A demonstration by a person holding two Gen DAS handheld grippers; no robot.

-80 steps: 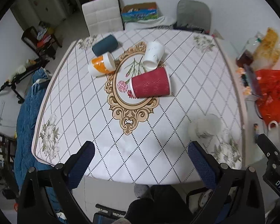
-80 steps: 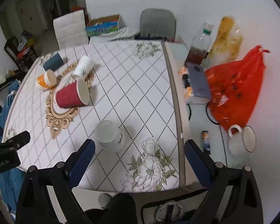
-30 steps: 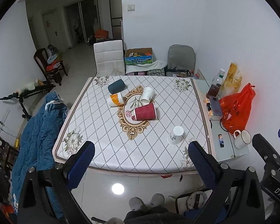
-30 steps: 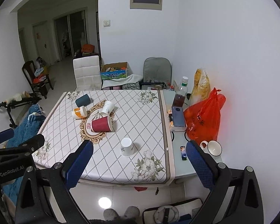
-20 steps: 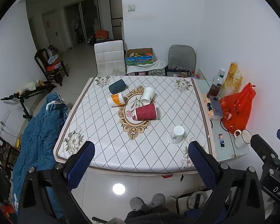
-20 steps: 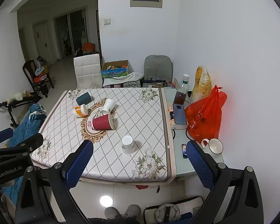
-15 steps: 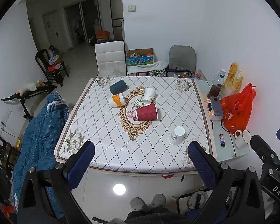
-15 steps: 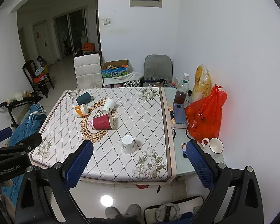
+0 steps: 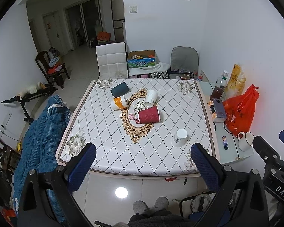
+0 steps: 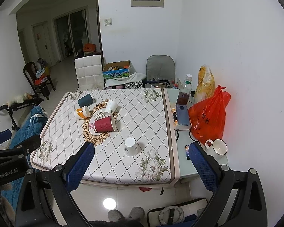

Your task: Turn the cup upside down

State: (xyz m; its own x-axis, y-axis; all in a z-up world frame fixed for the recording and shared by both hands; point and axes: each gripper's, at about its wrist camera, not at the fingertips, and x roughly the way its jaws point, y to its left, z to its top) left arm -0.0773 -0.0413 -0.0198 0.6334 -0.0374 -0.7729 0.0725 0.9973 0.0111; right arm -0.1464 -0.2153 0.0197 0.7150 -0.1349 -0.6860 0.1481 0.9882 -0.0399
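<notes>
Now that both tools have drawn well back from the surface (image 9: 96, 130), left tool (image 9: 142, 162) and right tool (image 10: 142, 160) gape empty, and the white cup (image 10: 130, 149) stands inverted near its front-right corner, suggesting completion.

Orange plastic bag (image 10: 208, 117) beside table (image 10: 142, 106); enamel mug (image 10: 218, 148) nearby.

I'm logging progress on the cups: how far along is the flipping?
Done: one white cup stands upside down near the table's front edge. In hand: nothing; left gripper and right gripper are open. Left: red, white, orange and dark cups lie sideways.
</notes>
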